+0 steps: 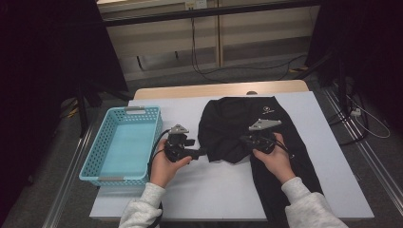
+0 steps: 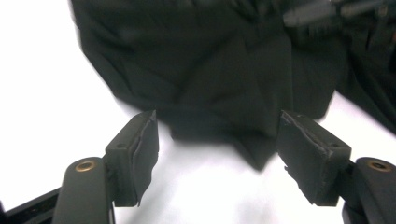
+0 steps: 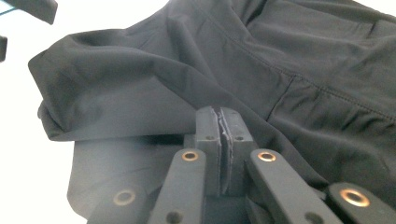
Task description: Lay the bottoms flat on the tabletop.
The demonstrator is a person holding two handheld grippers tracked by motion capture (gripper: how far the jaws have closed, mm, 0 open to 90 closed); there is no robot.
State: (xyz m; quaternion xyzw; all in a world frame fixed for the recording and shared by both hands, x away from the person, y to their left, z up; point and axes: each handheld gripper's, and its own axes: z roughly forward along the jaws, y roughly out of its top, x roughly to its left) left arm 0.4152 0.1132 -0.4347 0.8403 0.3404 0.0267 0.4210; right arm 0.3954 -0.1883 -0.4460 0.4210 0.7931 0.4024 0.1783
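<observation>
A black garment (image 1: 223, 126) with a small white logo lies spread on the white tabletop (image 1: 313, 142), one long leg reaching toward the front edge. My left gripper (image 1: 202, 152) sits at the garment's left edge. In the left gripper view the left gripper (image 2: 218, 120) is open, and a corner of the dark cloth (image 2: 210, 70) lies between the pads (image 2: 140, 149) without touching them. My right gripper (image 1: 244, 140) rests on the garment's middle. In the right gripper view the right gripper (image 3: 223, 116) is shut, and a ridge of the cloth (image 3: 116, 84) rises to its pads.
A light blue plastic basket (image 1: 95, 149) stands at the table's left side, close to my left hand. White table shows in front of the garment and to its right. Beyond the far edge are floor cables and dark stands.
</observation>
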